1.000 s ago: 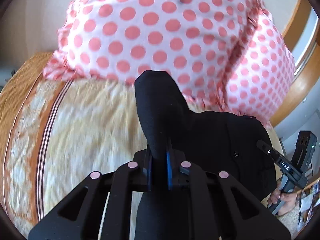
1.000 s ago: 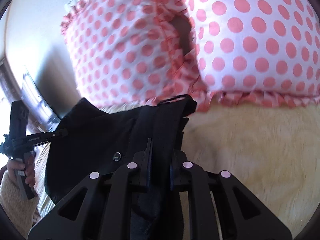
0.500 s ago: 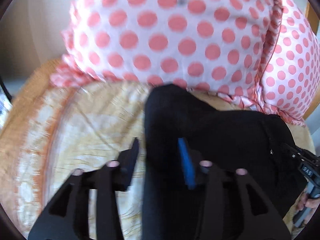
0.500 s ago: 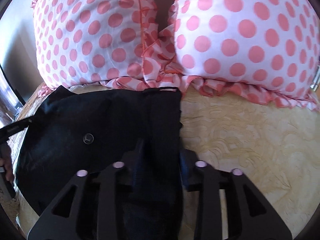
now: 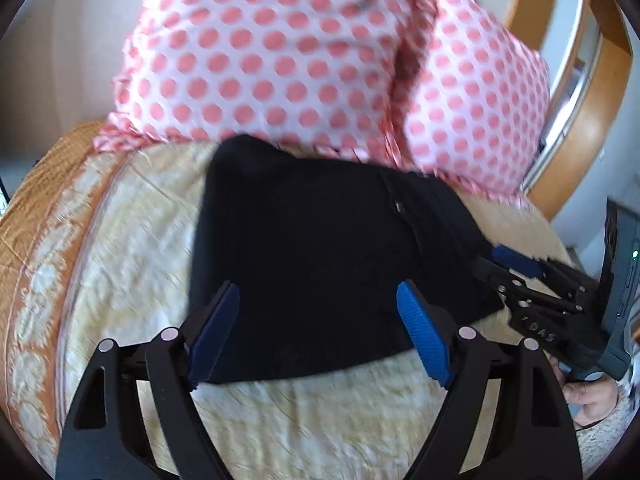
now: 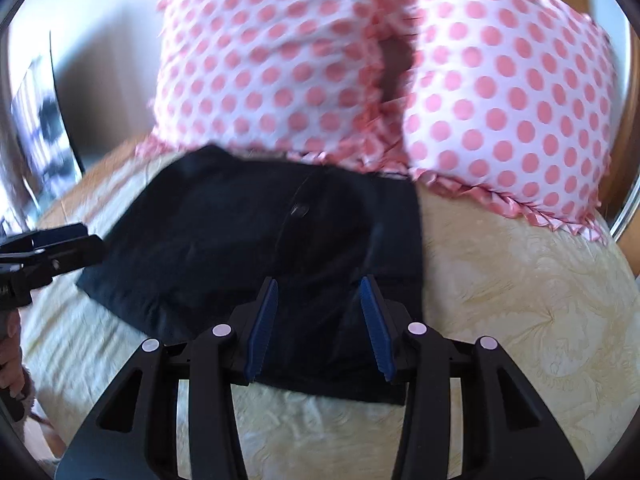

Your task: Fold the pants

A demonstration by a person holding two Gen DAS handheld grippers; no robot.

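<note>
Both grippers have let go of the black cloth they clamped a second ago and have drawn back from it toward the near edge of the bed.

One pair of pants [image 5: 312,264], black, lies folded into a flat, roughly rectangular packet on the bed [image 5: 120,264]. Its far edge touches the frilled hem of the pillows. A small button is visible on the upper layer in both views.

Left gripper [image 5: 320,336]: jaws opening and already wide. The two blue pads [image 5: 424,344] stand on either side of the near part of the packet. No pad presses on the cloth.

Right gripper [image 6: 320,320]: jaws at a medium gap. Its two blue pads [image 6: 376,324] stand apart over the near right portion of the pants [image 6: 260,248]. Nothing is gripped between them.

Each gripper appears in the other's view. The right gripper [image 5: 516,268] shows at the right edge of the left wrist view, just beside the right edge of the packet, with a hand [image 5: 592,396] below it. The left gripper [image 6: 86,242] shows at the left edge of the right wrist view, near the left corner of the packet.

Two pillows [image 6: 500,92] with pink dots on white stand side by side at the head of the bed [image 6: 520,300]. The bed cover is cream with an orange patterned border along its left side. One curved wooden headboard [image 5: 600,92] rises behind the right pillow. Both views are motion-blurred.
</note>
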